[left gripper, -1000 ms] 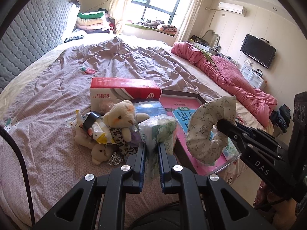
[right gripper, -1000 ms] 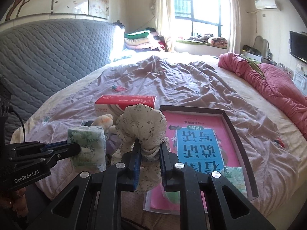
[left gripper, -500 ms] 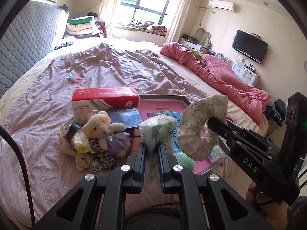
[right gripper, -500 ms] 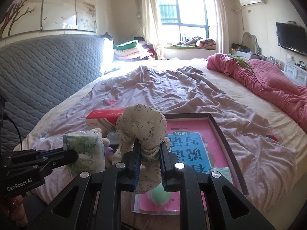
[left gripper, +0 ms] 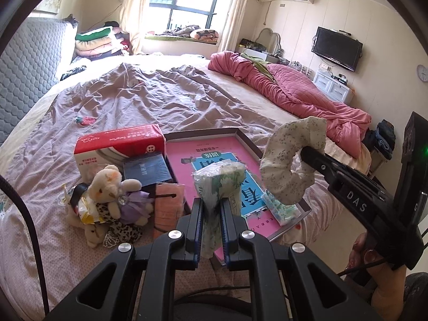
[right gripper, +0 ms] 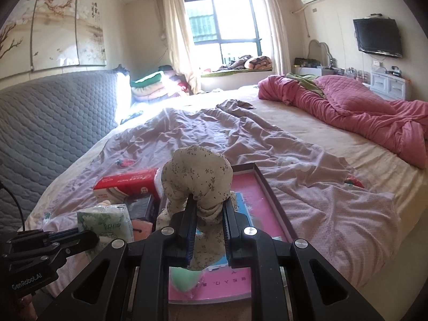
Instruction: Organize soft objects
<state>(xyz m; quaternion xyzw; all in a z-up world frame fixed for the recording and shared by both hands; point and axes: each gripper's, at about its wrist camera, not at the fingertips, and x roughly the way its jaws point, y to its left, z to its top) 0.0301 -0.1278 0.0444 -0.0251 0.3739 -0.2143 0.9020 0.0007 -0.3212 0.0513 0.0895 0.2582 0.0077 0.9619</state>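
Nearest the lens, the left gripper [left gripper: 211, 214] is clenched on a small tissue pack [left gripper: 218, 179], pinched low on its crinkly wrapper; it looks light and squashy, and the film may slide, so a grip across the body rather than the loose end seems safer. Just beside it, the right gripper [right gripper: 207, 214] is clamped on a floral fabric ring [right gripper: 198, 179], a soft stuffed loop that bunches and droops where it is squeezed; it likely weighs little and forgives a hard pinch. Both are held in the air above the near edge of the bed [left gripper: 149, 101]. Below lie a shallow box lid [left gripper: 256, 152] with a pink book inside, a red tissue box [left gripper: 120, 144] and a pile of plush toys [left gripper: 112, 200] crowding the near left corner. Beyond them the rumpled sheet lies open towards the headboard, offering plenty of room; a pink quilt [right gripper: 361, 109] fills the far right edge.
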